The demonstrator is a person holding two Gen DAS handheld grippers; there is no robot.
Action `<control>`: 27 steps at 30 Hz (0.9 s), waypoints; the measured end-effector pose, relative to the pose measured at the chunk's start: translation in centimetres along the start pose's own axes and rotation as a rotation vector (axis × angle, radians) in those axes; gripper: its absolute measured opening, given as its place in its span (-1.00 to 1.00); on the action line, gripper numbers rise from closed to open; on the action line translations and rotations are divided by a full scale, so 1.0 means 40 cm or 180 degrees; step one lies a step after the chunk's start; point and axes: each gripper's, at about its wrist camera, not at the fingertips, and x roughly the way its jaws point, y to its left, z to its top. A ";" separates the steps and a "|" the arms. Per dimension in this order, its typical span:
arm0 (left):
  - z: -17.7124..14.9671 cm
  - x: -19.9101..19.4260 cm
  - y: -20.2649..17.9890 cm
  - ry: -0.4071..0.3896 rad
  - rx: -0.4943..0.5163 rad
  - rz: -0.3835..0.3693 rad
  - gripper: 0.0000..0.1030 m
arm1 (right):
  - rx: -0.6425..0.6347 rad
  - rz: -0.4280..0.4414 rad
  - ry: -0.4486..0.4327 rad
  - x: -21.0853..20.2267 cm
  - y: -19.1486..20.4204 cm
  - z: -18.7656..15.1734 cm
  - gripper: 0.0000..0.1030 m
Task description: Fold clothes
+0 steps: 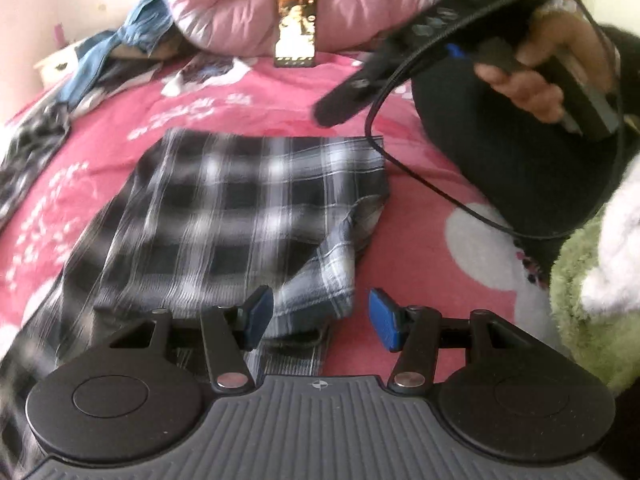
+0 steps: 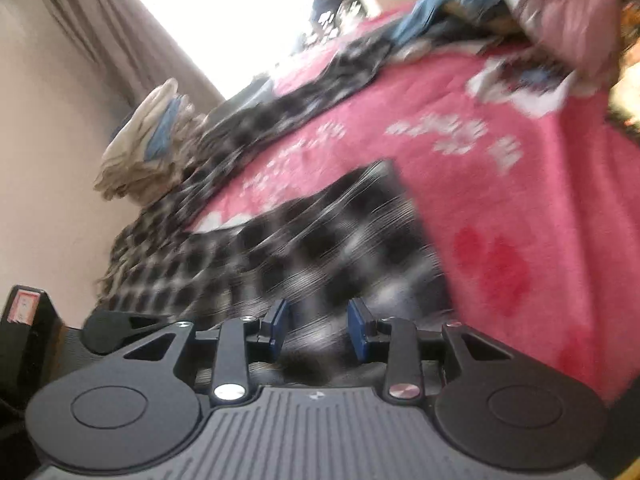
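From the left wrist, a folded black-and-white plaid shirt (image 1: 240,216) lies on the pink bedspread (image 1: 420,208). The left gripper (image 1: 320,316) hangs over the shirt's near corner, jaws spread and holding nothing. A hand (image 1: 532,76) carries the right gripper (image 1: 336,112) above the bed, beyond a phone (image 1: 296,28).

From the right wrist, through blur, the right gripper (image 2: 318,330) seems partly spread and empty above the plaid shirt (image 2: 320,248).
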 end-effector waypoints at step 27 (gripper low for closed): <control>-0.034 0.074 0.235 -0.0221 -0.1975 -0.0161 -0.02 | -0.0667 0.0132 0.0583 0.083 0.142 -0.107 -0.49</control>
